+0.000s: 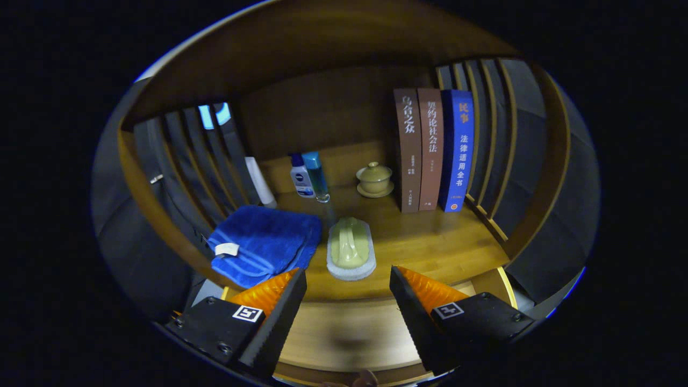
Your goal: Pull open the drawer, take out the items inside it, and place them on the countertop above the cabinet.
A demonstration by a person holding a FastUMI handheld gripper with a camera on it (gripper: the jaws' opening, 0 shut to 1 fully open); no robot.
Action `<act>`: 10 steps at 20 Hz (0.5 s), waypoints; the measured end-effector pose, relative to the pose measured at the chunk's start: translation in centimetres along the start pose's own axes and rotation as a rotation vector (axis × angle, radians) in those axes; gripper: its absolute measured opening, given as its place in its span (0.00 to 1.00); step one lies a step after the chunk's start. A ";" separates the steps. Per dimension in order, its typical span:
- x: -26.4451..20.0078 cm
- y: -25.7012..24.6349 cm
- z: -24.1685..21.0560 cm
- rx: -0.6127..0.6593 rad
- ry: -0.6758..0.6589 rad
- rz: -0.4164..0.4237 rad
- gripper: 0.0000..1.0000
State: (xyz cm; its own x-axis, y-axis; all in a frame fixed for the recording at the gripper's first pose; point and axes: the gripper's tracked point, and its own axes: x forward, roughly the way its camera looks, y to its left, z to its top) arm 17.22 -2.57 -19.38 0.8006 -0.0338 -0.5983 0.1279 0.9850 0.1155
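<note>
The tongs [348,293] are spread and empty, with the scrub brush [351,249] resting on the counter [430,247] just ahead of them.

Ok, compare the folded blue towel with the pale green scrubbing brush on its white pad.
The folded blue towel is soft cloth lying flat, with a white tag showing; the pale green scrubbing brush is a hard moulded piece with a raised handle on a white pad. The towel is the wider of the two. The towel lies ahead of one finger; the brush sits ahead of the gap of the open gripper. Both rest on the wooden countertop, side by side.
</note>
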 end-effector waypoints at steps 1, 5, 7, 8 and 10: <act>-1.9 0.0 -0.1 -0.004 -0.042 0.010 0.99; -9.0 -0.7 -1.5 -0.029 -0.201 0.013 0.99; -11.8 -0.7 -3.2 -0.042 -0.255 0.024 0.99; -13.0 -0.6 -4.1 -0.045 -0.277 0.028 0.99; -14.6 -0.6 -6.1 -0.049 -0.306 0.032 0.99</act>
State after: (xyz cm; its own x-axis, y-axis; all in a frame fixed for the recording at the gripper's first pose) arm 1.91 -1.68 -15.56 0.9438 -0.0446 -0.3274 0.0773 0.9932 0.0876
